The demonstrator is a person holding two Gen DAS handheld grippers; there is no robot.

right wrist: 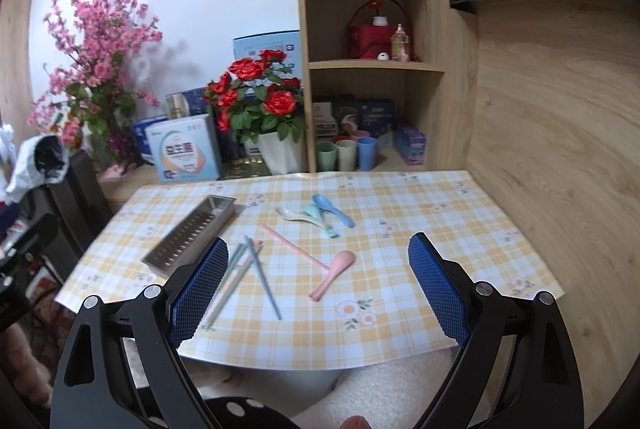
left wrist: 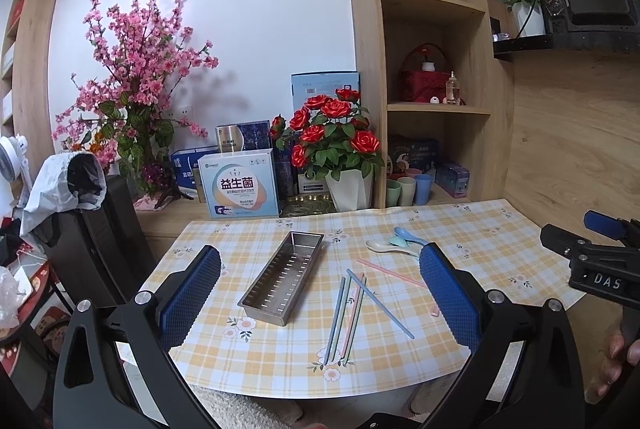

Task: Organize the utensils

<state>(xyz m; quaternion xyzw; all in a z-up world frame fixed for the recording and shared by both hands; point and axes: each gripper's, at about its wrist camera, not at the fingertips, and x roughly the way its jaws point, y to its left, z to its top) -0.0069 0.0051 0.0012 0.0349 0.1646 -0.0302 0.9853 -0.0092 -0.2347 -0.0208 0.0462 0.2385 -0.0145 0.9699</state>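
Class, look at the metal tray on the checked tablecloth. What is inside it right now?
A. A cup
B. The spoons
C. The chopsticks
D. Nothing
D: the metal tray shows only its bare slotted floor, while the chopsticks and spoons lie on the tablecloth beside it.

Red roses (left wrist: 334, 133) in a white pot, pink blossom branches (left wrist: 132, 69), pastel cups (right wrist: 346, 154) on the shelf.

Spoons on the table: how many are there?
4. The blue spoon, green spoon and white spoon lie clustered at mid-table; the pink spoon lies apart, nearer the grippers. None seems hidden.
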